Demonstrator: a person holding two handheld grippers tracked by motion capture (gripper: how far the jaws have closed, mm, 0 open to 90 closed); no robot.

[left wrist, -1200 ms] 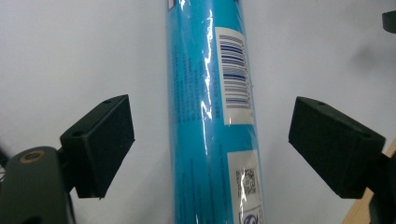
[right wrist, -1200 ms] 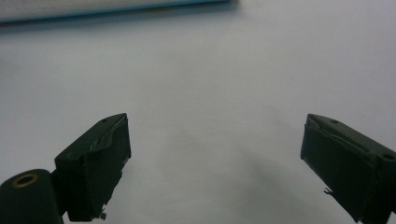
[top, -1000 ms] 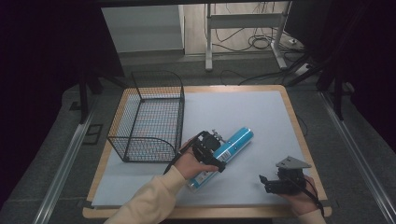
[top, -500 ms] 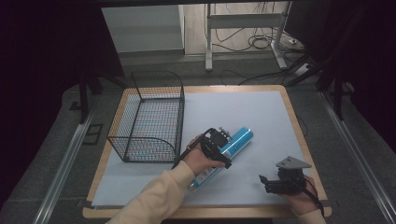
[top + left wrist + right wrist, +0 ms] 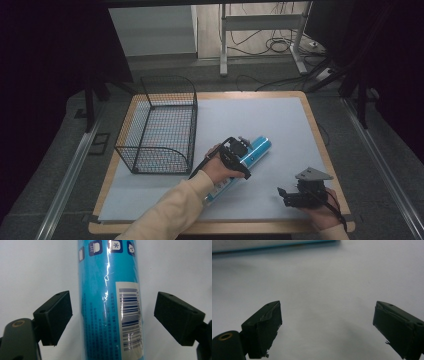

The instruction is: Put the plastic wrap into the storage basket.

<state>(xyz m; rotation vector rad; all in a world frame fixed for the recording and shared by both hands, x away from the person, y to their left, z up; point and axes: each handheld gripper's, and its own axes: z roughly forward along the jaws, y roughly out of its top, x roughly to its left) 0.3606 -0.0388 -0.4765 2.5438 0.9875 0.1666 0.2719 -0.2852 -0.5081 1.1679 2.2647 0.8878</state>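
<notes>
My left gripper [image 5: 112, 315] has slid further along the blue tube [image 5: 256, 148], jaws wide open on either side without touching. The tube lies on the bench [image 5: 260, 115] right of the wire basket [image 5: 160, 125]. My right gripper [image 5: 327, 325], jaws apart and empty, rests well right of the tube.

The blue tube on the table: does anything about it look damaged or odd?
Only slightly. The blue tube lies on its side on the white mat, and its glossy wrap shows a small crease beside the barcode. No spill; the wire basket stands upright.
</notes>
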